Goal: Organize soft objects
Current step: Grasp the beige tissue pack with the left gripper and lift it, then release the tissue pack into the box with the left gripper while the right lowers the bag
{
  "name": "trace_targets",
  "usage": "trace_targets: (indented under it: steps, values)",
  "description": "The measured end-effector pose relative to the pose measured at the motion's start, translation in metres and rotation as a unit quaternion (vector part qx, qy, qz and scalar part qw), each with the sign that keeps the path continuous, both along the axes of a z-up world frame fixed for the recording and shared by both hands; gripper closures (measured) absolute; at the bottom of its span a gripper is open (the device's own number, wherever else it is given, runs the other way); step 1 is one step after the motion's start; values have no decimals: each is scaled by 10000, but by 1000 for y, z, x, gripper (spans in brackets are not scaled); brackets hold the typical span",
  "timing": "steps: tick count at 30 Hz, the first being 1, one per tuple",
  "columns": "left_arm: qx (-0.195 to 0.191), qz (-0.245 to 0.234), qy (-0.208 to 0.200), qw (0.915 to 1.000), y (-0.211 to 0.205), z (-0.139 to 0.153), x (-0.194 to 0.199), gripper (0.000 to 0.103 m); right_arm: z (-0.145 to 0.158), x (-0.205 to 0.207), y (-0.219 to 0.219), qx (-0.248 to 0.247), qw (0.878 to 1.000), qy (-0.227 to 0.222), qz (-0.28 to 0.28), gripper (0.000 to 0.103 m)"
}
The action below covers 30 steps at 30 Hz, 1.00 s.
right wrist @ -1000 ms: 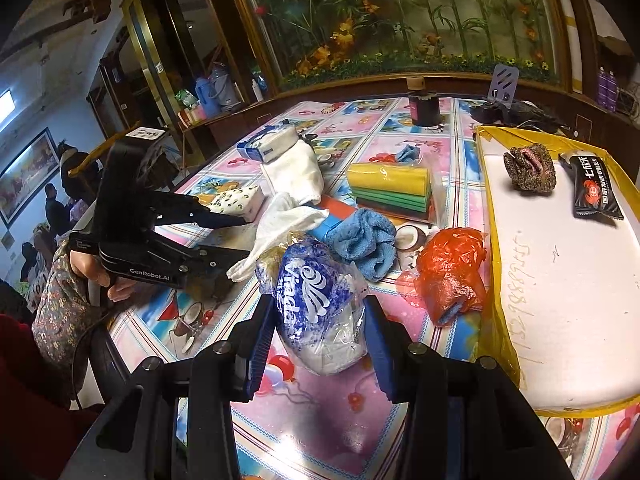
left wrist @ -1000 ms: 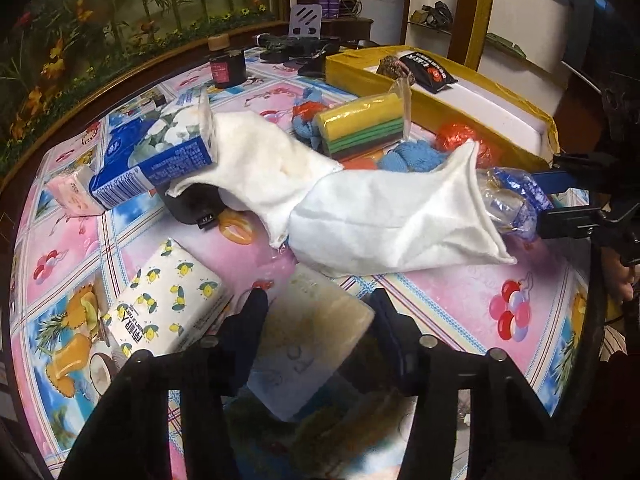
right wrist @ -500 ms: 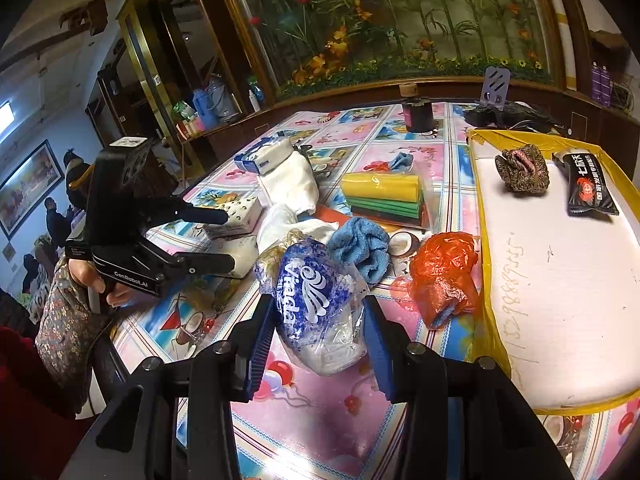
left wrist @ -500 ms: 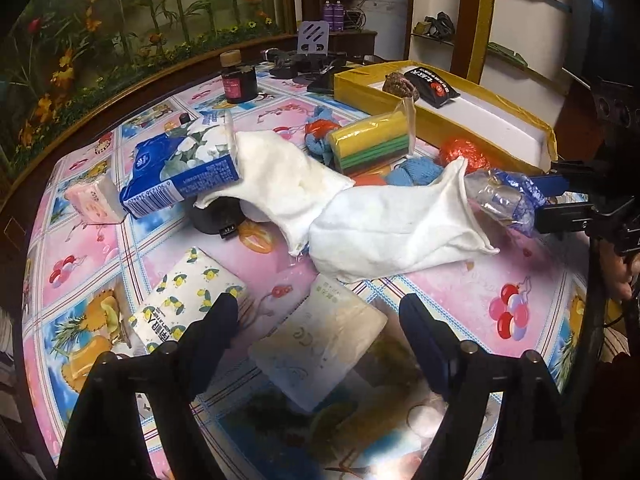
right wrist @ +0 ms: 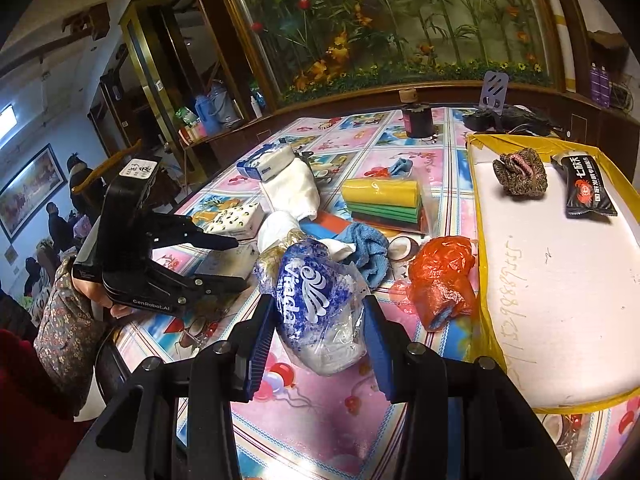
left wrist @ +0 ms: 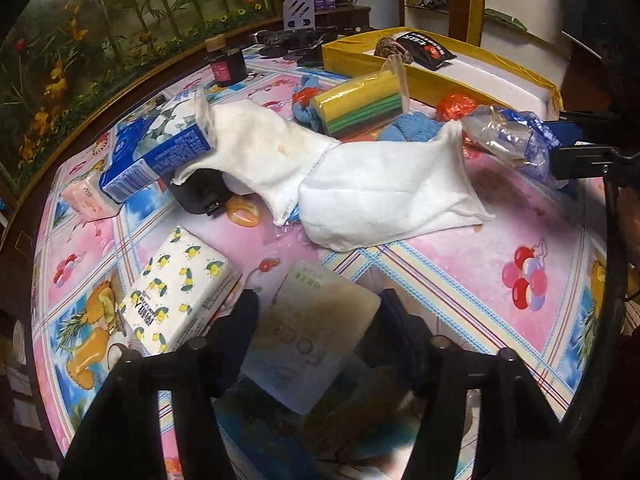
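My left gripper (left wrist: 316, 312) has its fingers against both sides of a pale tissue pack (left wrist: 312, 332) lying on the table, next to a lemon-print tissue pack (left wrist: 176, 292). My right gripper (right wrist: 318, 320) is shut on a crumpled blue-and-clear plastic bag (right wrist: 316, 300), held just above the table; the bag also shows in the left wrist view (left wrist: 516, 140). The left gripper shows in the right wrist view (right wrist: 228, 262). Two white cloths (left wrist: 384, 196) lie in the middle. A yellow-rimmed white tray (right wrist: 560, 264) stands at the right.
On the table lie a blue tissue box (left wrist: 160, 152), a pink pack (left wrist: 86, 200), a yellow-green sponge stack (right wrist: 384, 204), a blue towel (right wrist: 368, 252) and an orange bag (right wrist: 440, 280). A dark scrunchie (right wrist: 520, 176) and black snack pack (right wrist: 588, 192) lie on the tray. A dark jar (right wrist: 416, 120) stands at the back.
My left gripper opened wide and drew back from the pale tissue pack half a second ago; now its fingers have closed in on the pack again. The right gripper still holds the bag.
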<state>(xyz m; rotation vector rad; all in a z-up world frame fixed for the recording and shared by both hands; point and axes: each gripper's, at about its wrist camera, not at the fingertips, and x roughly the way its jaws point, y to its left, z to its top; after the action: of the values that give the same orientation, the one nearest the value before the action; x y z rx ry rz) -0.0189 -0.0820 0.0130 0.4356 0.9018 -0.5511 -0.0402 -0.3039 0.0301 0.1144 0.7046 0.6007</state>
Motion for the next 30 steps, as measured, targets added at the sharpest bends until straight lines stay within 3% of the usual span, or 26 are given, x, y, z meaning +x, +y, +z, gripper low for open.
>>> trace_targets:
  steps: [1, 3, 6, 12, 18, 23, 30]
  values:
    - [59, 46, 4, 10000, 2, -2, 1, 10, 0, 0, 0, 11, 10000, 3, 8, 55]
    - [-31, 49, 81, 10000, 6, -3, 1, 12, 0, 1, -1, 19, 10000, -2, 6, 55]
    - [-237, 12, 145, 9996, 6, 0, -1, 52, 1, 1, -2, 48, 10000, -25, -4, 55]
    - [-288, 316, 51, 9991, 7, 4, 2, 54, 1, 0, -6, 141, 9999, -56, -66, 55]
    - [-1058, 207, -231, 9939, -2, 35, -7, 54, 2, 2, -13, 338, 9993, -88, -144, 55]
    - [-1778, -33, -434, 9831, -42, 64, -8, 54, 4, 2, -30, 713, 9964, -200, -406, 55]
    - [-2191, -100, -241, 9754, -111, 73, 18, 54, 2, -2, -81, 1568, 9791, -225, -1277, 56]
